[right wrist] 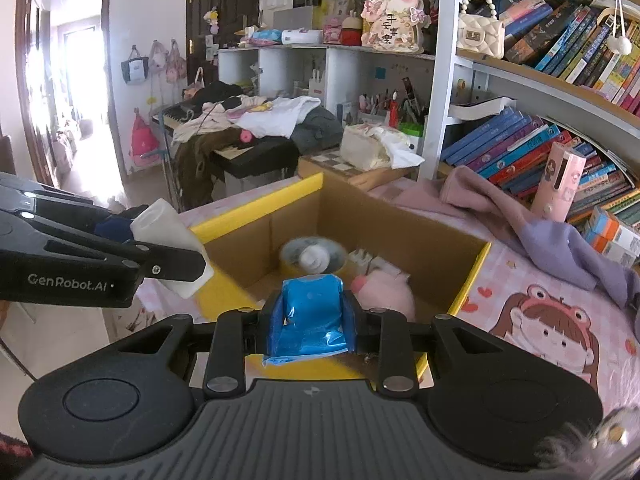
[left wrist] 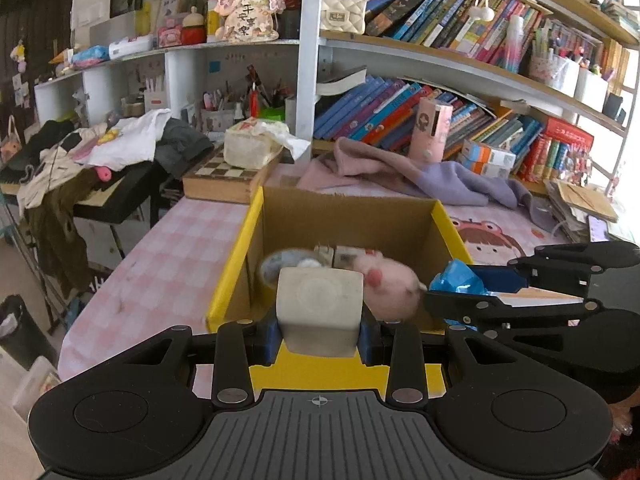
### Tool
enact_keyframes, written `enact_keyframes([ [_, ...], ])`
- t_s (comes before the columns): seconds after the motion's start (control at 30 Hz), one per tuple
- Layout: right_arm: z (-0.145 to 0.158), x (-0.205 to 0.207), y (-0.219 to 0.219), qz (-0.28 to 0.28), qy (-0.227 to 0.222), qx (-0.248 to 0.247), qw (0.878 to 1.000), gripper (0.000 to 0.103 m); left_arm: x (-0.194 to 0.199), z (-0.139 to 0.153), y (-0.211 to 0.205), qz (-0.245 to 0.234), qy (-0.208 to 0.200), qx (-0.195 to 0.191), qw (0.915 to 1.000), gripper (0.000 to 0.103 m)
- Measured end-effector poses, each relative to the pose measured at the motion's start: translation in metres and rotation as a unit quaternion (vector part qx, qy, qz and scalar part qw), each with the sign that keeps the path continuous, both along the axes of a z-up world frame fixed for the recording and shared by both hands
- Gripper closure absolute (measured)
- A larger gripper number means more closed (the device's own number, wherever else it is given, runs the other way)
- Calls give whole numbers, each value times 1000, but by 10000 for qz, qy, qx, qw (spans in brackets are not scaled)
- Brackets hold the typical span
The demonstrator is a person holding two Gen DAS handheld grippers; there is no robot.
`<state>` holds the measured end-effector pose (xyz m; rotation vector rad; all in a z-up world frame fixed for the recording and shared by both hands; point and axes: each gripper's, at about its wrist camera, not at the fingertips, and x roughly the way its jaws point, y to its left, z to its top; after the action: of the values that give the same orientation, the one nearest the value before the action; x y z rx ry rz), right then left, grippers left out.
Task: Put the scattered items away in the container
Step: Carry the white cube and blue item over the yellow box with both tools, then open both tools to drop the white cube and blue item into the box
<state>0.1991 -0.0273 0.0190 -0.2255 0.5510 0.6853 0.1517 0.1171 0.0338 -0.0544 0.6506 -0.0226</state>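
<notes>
**Both grippers loaded, over the near end of the box**

We have the left gripper (left wrist: 320,330) clamped on a white squarish bottle (left wrist: 320,308), blue pads pressing its two sides. In the right wrist view the same bottle (right wrist: 168,240) sticks out tilted from between the left fingers, just beside the near-left yellow edge of the box.

We have the right gripper (right wrist: 308,320) clamped on a blue plastic packet (right wrist: 310,316), crinkled, pinched between the pads. From the left wrist view that packet (left wrist: 456,278) sits at the near-right corner of the box, at or just over the rim; we can't tell which.

The container is an open cardboard box (left wrist: 348,216) with yellow outer faces, standing on the pink checked tabletop (left wrist: 176,248). Already inside it:
- pink plush toy (right wrist: 384,288), near-right part of the floor
- roll of tape (right wrist: 316,258), toward the left, something white and round at its middle, blurred
- small pale boxy items (left wrist: 336,254) behind the plush, too blurred to identify

Both grippers sit at the near wall of the box, side by side, pointing down into it. Neither held item touches the box floor.

Beyond the box: a purple and pink cloth (left wrist: 440,180) on the tabletop, a chessboard box (left wrist: 224,178) off the far-left corner.
</notes>
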Motion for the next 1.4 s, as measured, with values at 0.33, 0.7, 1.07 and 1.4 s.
enact_keyframes([
  [0.33, -6, 78, -5, -77, 222, 87, 9997, 75, 60, -18, -13, -117, 353, 184, 9991, 69],
  [0.7, -34, 185, 30, -138, 1336, -97, 9909, 75, 109, -48, -18, -98, 971, -462, 9942, 68],
  [1.07, -50, 206, 53, 61, 1578, -472, 9863, 74, 123, -66, -25, 131, 1301, -377, 9907, 60],
  [1.4, -25, 184, 34, -78, 1205, -125, 9926, 55, 104, -44, -22, 229, 834, -438, 9953, 33],
])
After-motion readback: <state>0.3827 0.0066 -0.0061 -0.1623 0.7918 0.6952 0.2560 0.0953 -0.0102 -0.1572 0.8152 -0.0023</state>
